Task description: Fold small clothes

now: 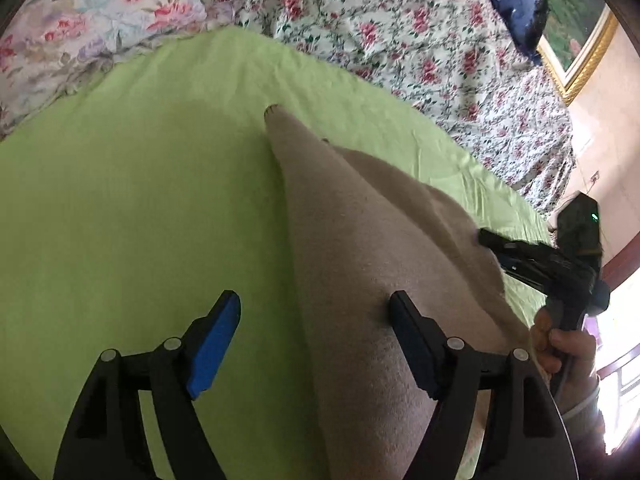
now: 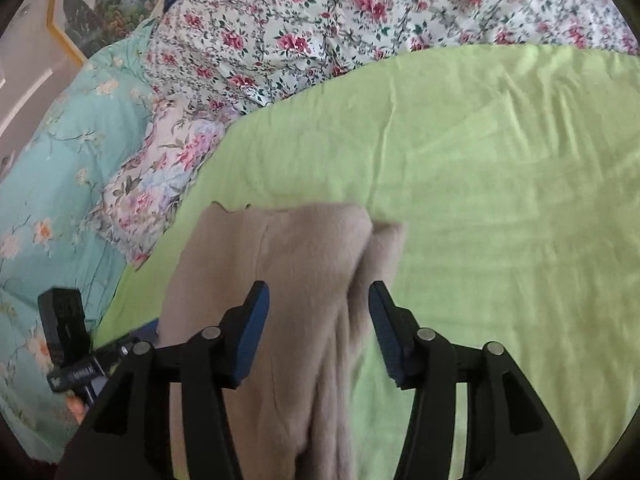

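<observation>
Garment: we see a beige fleece garment [image 1: 360, 248] lying on the green sheet [image 1: 140, 200] spread over the bed — it looks already doubled, with one layer over another and a long folded edge running toward a narrow corner at the far end.

Left hand-held gripper [image 1: 316, 340]: released; its jaws stand wide, one pad over bare green sheet and the other over the beige cloth, neither pressing on it.

Right hand-held gripper [image 2: 318, 332]: also released; in the right wrist view the bunched edge of the garment [image 2: 280, 280] runs up between the jaws, but there is a clear gap at each pad, so we judge nothing is gripped.

Step in hand: we read this as the let-go after one fold has been laid down — both tools are free of the cloth and the garment rests by itself.

Still untidy: the edge nearest the right gripper is ridged and rumpled, and a small flap sticks out beside the top layer.

Next move: we would pick two fresh holds along one side, pinch through both layers together, and carry that side across for another fold; the soft fleece may slip or drag the lower layer, so a firm pinch and a low, even carry seem called for.

Surroundings: a floral quilt [image 2: 320, 20] lies beyond the sheet, clear of the work.
</observation>
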The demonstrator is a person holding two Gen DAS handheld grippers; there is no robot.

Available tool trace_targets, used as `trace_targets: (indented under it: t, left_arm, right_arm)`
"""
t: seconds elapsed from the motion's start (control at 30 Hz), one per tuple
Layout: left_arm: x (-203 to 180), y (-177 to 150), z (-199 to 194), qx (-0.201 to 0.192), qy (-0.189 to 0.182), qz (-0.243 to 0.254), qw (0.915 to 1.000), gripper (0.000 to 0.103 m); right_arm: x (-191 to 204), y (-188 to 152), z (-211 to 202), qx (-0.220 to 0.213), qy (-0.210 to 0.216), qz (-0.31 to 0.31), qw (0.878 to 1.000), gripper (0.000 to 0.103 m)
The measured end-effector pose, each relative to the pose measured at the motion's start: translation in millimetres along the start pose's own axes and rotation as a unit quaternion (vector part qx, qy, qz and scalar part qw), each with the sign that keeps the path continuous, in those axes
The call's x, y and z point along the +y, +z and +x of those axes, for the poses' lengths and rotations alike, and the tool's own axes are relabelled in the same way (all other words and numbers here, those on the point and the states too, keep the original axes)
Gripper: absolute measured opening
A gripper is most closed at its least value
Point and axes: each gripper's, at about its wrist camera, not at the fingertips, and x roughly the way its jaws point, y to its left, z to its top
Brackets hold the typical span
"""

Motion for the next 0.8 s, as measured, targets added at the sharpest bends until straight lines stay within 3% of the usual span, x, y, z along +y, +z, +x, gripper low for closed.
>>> trace_targets:
  t: [0.03,0.1,0.17,0.23,0.47,0.67,0.8]
  left_arm:
    - [-1,-1,1,0.002,0.001,0.001,1.0,0.071]
    - [-5,-2,-1,-0.002,0.004,0.01,0.9999,0.067]
    - [-12,-5,-2,-0.001,0.017,0.026,0.9995,0.067]
    - [-17,-7,2,0.001,0.016,0.034,0.9993,0.067]
    - [-24,-13,14,0.023,0.02,0.041,0.9987,0.067]
    - [-31,-19,-9,0.009,0.019,0.056,0.9982,0.063]
    - [-34,-27,-17,0.012,0.016,0.059,0.998,0.063]
  right_arm:
    - [-1,1,10,0.017,-0.003,0.004,1.0,0.017]
    - [6,2,3,-0.005,0.002,-0.005,1.0,0.011]
    - [12,-3,-23,-0.053,0.028,-0.02,0.998,0.009]
    - [11,-9,-38,-0.074,-0.001,-0.026,0.997,0.009]
    - [-24,-22,6,-0.006,-0.051,0.007,0.999,0.009]
    - [-17,-23,-28,-0.033,-0.054,0.016,0.998,0.011]
    - [-4,-33,-54,-0.048,-0.029,0.016,0.998,0.012]
